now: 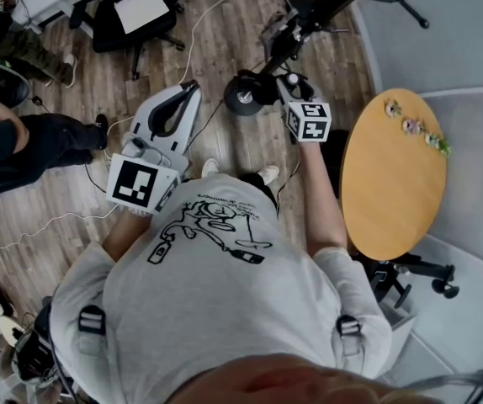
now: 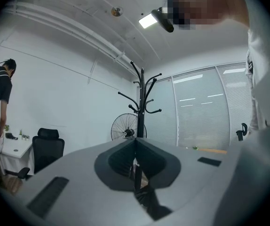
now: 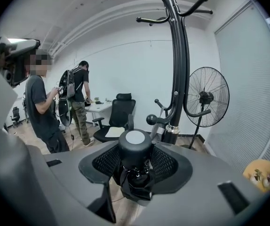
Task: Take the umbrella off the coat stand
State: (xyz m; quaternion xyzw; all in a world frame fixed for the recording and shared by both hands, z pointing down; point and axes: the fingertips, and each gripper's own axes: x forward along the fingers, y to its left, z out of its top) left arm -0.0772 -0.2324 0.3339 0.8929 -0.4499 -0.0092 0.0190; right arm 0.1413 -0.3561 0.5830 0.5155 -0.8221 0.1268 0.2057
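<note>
A folded black umbrella (image 3: 135, 140) with a round pale-topped end sits between the jaws of my right gripper (image 3: 136, 166), which is shut on it. From the head view the umbrella (image 1: 243, 97) shows as a dark disc in front of the right gripper (image 1: 254, 93). It lies just beside the black coat stand (image 1: 326, 7). The stand's pole (image 3: 178, 79) rises close behind the umbrella, and its hooks overhead are bare. My left gripper (image 1: 191, 87) is held out level to the left. Its jaws (image 2: 135, 142) meet with nothing in them, and the coat stand (image 2: 141, 107) stands straight ahead.
A round wooden table (image 1: 393, 175) with small flowers (image 1: 414, 127) stands at the right. A pedestal fan (image 3: 205, 98) is behind the stand. An office chair (image 3: 121, 109) and two standing people (image 3: 41, 107) are at the left. Cables (image 1: 195, 36) cross the wooden floor.
</note>
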